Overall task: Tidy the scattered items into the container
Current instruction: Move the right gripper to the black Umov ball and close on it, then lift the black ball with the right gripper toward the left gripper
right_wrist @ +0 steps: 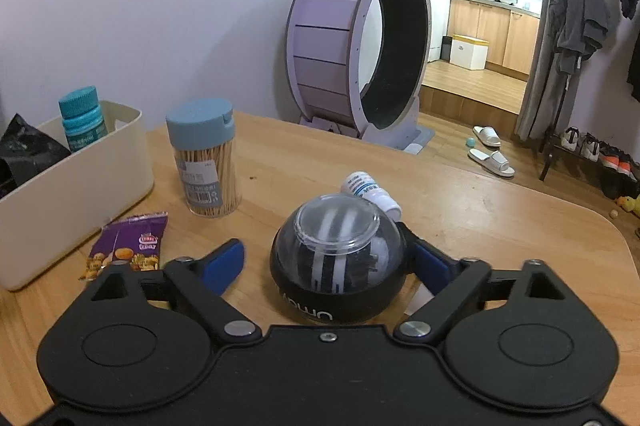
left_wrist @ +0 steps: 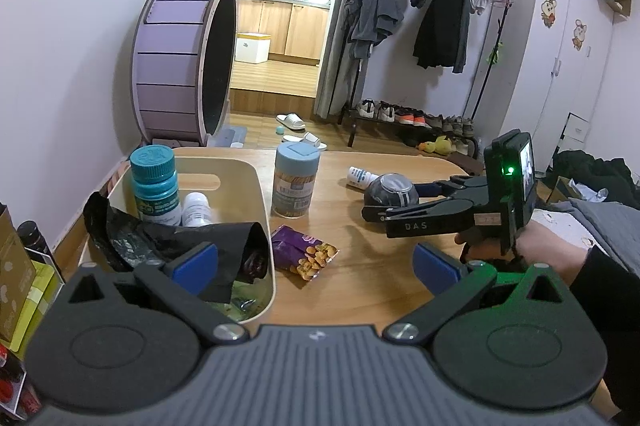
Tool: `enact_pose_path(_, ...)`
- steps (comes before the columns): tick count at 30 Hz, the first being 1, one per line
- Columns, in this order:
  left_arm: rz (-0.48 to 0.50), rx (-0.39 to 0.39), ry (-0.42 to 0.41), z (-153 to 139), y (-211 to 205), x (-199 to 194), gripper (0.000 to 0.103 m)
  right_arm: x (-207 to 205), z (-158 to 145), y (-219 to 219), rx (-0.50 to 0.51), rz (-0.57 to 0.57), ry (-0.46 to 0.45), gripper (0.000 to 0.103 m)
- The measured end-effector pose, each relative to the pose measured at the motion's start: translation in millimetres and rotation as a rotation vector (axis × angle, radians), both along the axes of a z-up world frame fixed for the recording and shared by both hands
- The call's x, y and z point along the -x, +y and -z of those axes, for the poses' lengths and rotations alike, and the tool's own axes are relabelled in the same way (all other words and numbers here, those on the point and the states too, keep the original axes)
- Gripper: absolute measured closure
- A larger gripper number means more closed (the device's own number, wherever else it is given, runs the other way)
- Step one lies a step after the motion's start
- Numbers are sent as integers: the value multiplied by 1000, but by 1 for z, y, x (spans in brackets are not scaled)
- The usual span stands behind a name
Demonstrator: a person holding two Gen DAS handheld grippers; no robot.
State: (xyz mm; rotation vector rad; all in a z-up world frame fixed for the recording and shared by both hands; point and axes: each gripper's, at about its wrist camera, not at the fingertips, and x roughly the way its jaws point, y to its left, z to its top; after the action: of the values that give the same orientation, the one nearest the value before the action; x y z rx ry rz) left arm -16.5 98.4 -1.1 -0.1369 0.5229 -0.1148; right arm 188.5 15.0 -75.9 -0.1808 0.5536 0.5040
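Note:
A black gyro ball [right_wrist: 336, 266] with a clear dome sits on the wooden table between the blue pads of my right gripper [right_wrist: 326, 256]. The jaws are open: the right pad is at the ball, the left pad stands apart from it. A small white bottle [right_wrist: 370, 192] lies just behind the ball. The cream container [left_wrist: 260, 194] holds a teal-capped bottle [left_wrist: 154, 182], a white bottle [left_wrist: 196, 210] and a black bag [left_wrist: 180, 246]. Beside it are a toothpick jar [left_wrist: 295, 182] and a purple snack packet [left_wrist: 306, 252]. My left gripper [left_wrist: 316, 260] is open over the packet and the container's near corner.
The table's rounded far edge [right_wrist: 600, 222] drops to the floor with slippers and a shoe rack. A purple wheel [right_wrist: 360, 54] stands behind the table. Boxes [left_wrist: 20, 274] crowd the left beside the container. A person's hand and dark sleeve [left_wrist: 560, 254] hold the right gripper.

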Motion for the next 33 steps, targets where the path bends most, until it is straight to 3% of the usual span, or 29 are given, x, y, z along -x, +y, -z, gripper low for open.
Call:
enact_pose_path(3,-1,0,1,0,0,0,0,1,-2,-6,0,21,-12,32)
enact_pose_path(12,21,4,-8,-3,-4,4,0,17,-10,-18,-20,23,47,32)
enact_pose_path(23,74,-10,-1,0,-16,12,0,85,-32,-24,-38,-11,28,32)
enact_pose_path(33,174,-26,48,9,-38,16,0,127,-28,-29,-60,-14,19,32)
